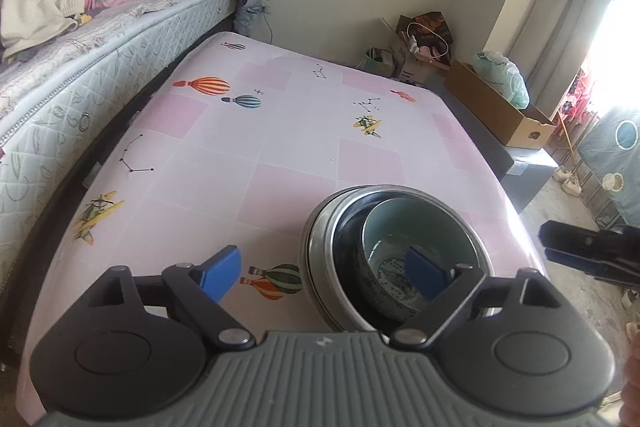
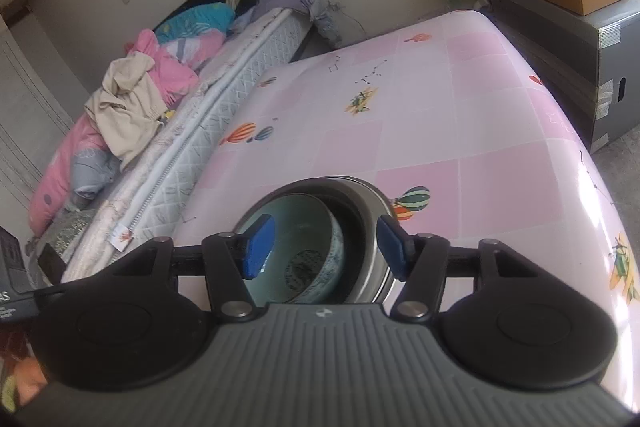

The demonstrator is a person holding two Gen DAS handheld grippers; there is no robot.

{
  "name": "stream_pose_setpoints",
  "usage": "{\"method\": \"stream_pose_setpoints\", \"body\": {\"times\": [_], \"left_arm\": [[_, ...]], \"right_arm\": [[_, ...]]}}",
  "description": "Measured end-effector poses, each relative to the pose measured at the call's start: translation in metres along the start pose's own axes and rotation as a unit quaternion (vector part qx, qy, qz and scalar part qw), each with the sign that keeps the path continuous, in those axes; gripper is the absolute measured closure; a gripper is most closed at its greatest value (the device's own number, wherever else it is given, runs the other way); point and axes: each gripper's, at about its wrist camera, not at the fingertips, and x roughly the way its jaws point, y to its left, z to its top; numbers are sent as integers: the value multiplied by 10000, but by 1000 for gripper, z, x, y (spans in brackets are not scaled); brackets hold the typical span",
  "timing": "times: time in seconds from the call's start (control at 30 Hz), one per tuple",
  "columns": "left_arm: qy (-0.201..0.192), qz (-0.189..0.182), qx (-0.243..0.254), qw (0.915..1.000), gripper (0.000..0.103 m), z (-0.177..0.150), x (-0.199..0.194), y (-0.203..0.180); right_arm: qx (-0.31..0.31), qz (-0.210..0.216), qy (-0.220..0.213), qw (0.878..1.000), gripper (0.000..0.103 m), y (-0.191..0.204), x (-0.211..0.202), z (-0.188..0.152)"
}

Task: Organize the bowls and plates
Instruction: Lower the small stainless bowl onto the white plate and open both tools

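Nested bowls (image 1: 394, 255) sat near table's (image 1: 280, 147) near right edge; left gripper (image 1: 324, 269) wide, right gripper (image 2: 326, 247) half-open, both empty; right nearer.

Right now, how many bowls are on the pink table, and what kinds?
Steel bowl: 1
Patterned ceramic bowl, nested inside the steel one: 1
Total: 2

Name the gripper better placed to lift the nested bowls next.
Probably right. The right gripper straddles the metal bowl rim over the ceramic bowl. The left gripper has one finger over the bowls, the other over the table.
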Motion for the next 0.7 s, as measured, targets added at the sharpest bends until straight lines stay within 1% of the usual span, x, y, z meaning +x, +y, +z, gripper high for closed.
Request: {"method": "stream_pose_setpoints", "body": {"times": [0.03, 0.07, 0.13, 0.23, 0.37, 0.43, 0.57, 0.63, 0.7], "left_arm": [[-4, 76, 54, 10000, 7, -2, -3, 1], [8, 153, 121, 9998, 5, -5, -6, 1], [8, 312, 196, 9993, 4, -11, -10, 2], [75, 510, 228, 9984, 1, -22, -11, 9], [205, 817, 179, 9963, 1, -31, -8, 22], [247, 965, 168, 9949, 1, -34, -7, 27], [219, 1212, 327, 9918, 0, -39, -7, 28], [249, 1308, 324, 9906, 0, -41, -6, 28], [277, 1352, 259, 9901, 0, -41, -5, 28]], "right_arm": [[63, 99, -34, 9999, 35, 2, -6, -2], [132, 207, -53, 9997, 33, 3, -11, -5], [299, 453, -16, 9985, 27, 7, -19, -14], [529, 779, 176, 9954, 25, 13, -21, -31], [635, 1017, 368, 9921, 25, 22, -21, -51], [625, 1064, 422, 9915, 24, 28, -24, -60], [428, 1122, 447, 9918, 24, 40, -28, -63], [332, 1233, 378, 9911, 24, 46, -34, -61], [243, 1439, 279, 9889, 23, 52, -43, -56]]}}
